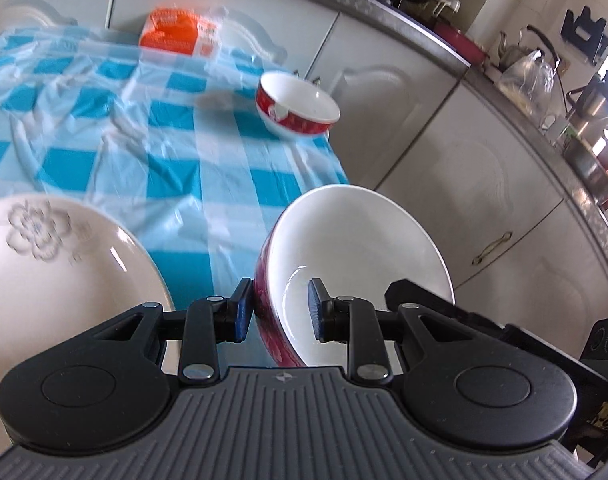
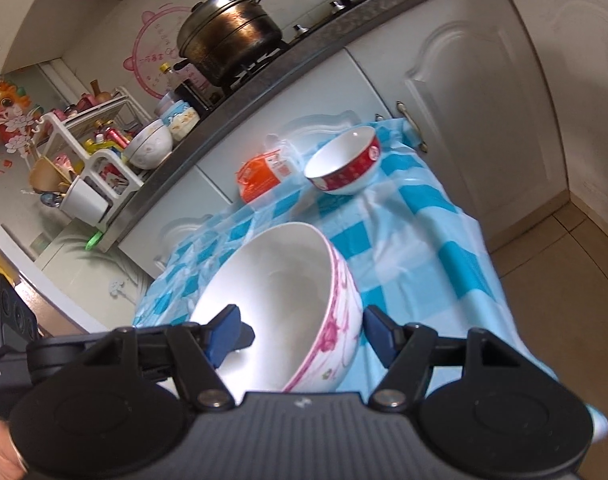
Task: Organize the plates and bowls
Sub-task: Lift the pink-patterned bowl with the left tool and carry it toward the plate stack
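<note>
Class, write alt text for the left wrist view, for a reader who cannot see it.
The left gripper pinches the rim of a tilted bowl, red outside and white inside, over a table with a blue-and-white checked cloth. A flower-patterned plate lies at lower left; a smaller red-and-white bowl and an orange packet stand farther back, before white cabinets.

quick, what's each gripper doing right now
left gripper: shut on the rim of the dark red bowl.
right gripper: open, astride the rim of the pink flowered bowl, pads clear of it.
</note>
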A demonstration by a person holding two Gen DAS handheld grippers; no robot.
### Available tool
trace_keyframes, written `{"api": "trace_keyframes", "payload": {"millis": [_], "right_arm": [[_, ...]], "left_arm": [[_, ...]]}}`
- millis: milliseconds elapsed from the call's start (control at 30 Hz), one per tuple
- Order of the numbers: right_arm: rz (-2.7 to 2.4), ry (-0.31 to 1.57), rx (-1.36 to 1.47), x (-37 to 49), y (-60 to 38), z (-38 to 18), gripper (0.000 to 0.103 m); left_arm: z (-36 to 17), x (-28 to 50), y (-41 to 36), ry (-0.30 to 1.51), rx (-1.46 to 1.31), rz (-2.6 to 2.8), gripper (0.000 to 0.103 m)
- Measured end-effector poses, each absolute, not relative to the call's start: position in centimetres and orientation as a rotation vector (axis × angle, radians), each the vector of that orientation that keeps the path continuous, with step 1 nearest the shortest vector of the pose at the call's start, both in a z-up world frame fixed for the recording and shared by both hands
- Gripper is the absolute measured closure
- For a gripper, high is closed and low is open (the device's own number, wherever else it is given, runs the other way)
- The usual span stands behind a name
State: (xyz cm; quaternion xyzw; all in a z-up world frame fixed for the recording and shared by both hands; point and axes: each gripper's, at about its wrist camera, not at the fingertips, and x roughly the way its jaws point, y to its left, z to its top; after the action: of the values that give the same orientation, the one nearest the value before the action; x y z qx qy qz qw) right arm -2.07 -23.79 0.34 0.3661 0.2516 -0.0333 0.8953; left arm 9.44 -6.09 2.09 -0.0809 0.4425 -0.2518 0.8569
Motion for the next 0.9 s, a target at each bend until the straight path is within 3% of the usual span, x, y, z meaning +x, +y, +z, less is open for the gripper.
{"api": "trace_keyframes", "payload": {"millis": [900], "right_arm": [[-0.061, 0.576, 0.810, -2.8, -24.0, -2.8, 0.035]], "left_arm": [[0.6, 8.6, -7.5, 0.919, -0.054, -0.491, 0.075]]}}
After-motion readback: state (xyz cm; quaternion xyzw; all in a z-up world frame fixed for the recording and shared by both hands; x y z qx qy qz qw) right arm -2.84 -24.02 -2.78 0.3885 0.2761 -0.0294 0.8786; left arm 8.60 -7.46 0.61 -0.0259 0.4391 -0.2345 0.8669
